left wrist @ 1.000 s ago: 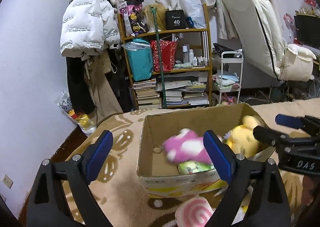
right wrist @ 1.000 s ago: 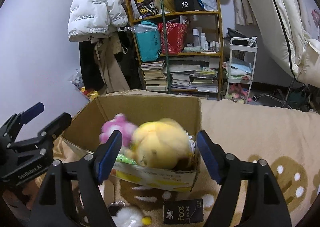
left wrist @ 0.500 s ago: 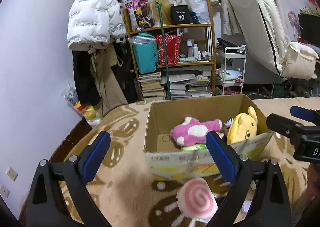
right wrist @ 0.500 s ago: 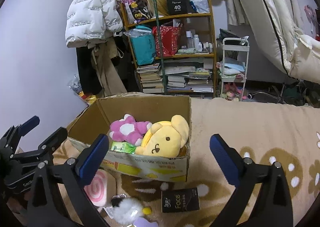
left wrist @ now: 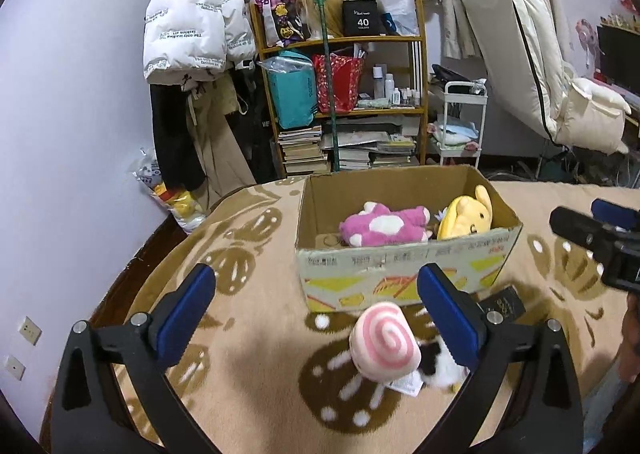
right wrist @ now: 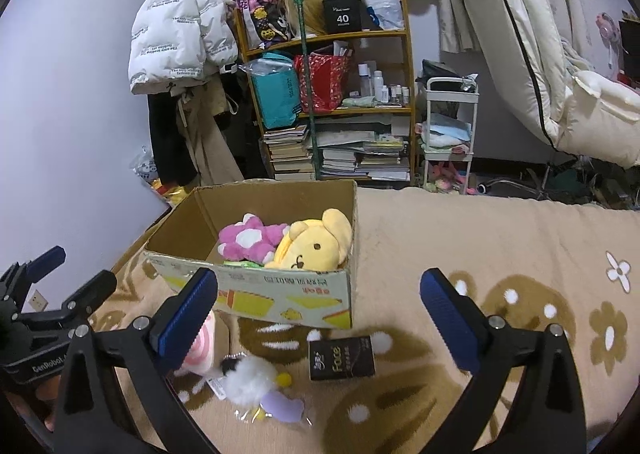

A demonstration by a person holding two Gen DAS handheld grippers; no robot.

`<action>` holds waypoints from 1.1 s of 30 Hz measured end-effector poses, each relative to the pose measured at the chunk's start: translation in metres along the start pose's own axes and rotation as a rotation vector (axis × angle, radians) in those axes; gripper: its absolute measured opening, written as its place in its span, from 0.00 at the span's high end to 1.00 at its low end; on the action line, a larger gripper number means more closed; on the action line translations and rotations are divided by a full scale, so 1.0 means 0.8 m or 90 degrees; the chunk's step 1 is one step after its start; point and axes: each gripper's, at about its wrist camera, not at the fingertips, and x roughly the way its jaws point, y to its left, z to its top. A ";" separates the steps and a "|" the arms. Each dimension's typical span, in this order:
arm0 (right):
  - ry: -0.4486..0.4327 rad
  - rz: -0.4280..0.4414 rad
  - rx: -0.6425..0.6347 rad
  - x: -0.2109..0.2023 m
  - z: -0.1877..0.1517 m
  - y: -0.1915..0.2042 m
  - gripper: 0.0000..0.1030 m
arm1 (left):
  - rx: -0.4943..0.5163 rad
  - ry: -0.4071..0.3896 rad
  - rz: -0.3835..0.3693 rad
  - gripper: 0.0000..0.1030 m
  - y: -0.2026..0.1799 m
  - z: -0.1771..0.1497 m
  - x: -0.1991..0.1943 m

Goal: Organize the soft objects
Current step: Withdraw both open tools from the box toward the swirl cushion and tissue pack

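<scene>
left wrist view: the left claw [left wrist: 316,306] hangs with its jaws wide apart, empty, touching nothing. the pink swirl plush [left wrist: 385,342] lies on the blanket [left wrist: 248,374] just near of the cardboard box [left wrist: 404,278], between the fingers. it looks light and squashy; pinch its round body across the middle.

right wrist view: the right claw [right wrist: 318,308] is equally wide and empty. a white fluffy toy [right wrist: 249,379] lies near-left; the pink plush [right wrist: 250,236] and yellow dog plush [right wrist: 312,242] sit in the box.
</scene>
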 end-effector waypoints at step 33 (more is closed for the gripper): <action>0.133 -0.074 0.018 0.065 -0.033 -0.012 0.00 | -0.007 0.144 -0.015 0.03 -0.008 -0.026 0.095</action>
